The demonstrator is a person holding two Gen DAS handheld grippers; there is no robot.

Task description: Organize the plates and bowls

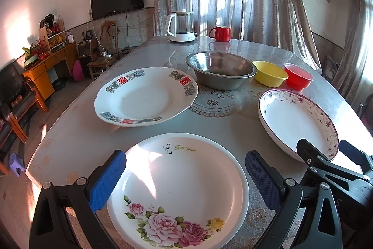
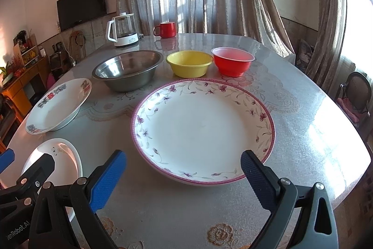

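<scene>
Okay, both grippers wide open and empty: left gripper (image 1: 185, 175) over rose plate (image 1: 177, 188) at 6 o'clock, right gripper (image 2: 184, 175) facing purple-rimmed plate (image 2: 202, 130) at 12, so pinch the near rim squarely, lift level.

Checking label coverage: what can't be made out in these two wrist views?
- Rose plate: near rim cut off by the left view's bottom edge; in the right view the left claw covers most of it.
- Purple-flower plate: near-right rim behind the right claw in the left view.
- Double-happiness plate: why it sits tilted, underside unseen.
</scene>
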